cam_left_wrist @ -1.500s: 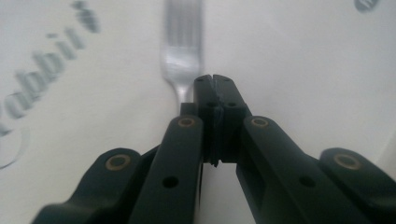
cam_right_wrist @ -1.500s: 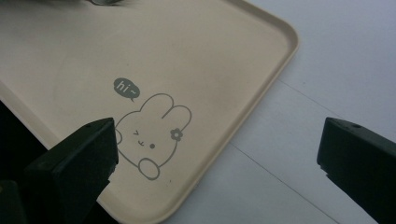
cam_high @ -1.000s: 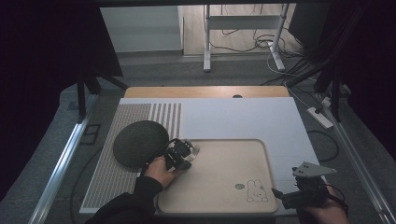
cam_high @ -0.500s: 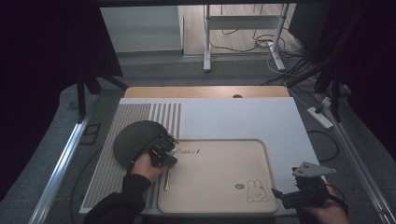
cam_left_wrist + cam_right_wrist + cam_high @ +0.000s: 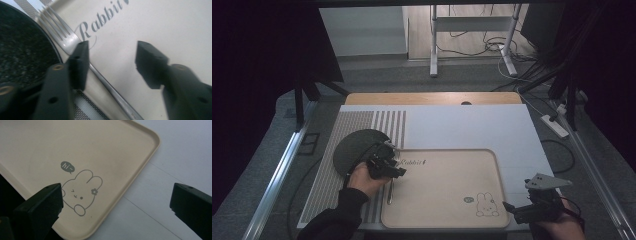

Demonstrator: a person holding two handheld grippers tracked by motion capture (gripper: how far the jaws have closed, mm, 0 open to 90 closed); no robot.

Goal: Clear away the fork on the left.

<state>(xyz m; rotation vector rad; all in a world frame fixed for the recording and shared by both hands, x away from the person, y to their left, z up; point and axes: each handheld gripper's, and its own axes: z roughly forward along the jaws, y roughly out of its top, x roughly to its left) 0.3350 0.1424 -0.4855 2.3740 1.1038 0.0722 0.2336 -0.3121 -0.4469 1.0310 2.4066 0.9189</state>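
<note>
The beige tray [image 5: 447, 200] on the bench [image 5: 462, 125] held a steel fork [image 5: 75, 47] along its left edge, beside the dark round plate [image 5: 354, 150]. The fork's handle end was cut off. The left claw [image 5: 111, 65], jaws just opening, stood half apart over the fork, not gripping it. The right claw [image 5: 115, 202] hung wide, empty.

I see a striped mat [image 5: 362, 120] beyond and left of my left gripper [image 5: 398, 167]. Well past my right gripper [image 5: 507, 206], a power strip [image 5: 555, 125] and a metal stand [image 5: 472, 30] sit on the floor.
</note>
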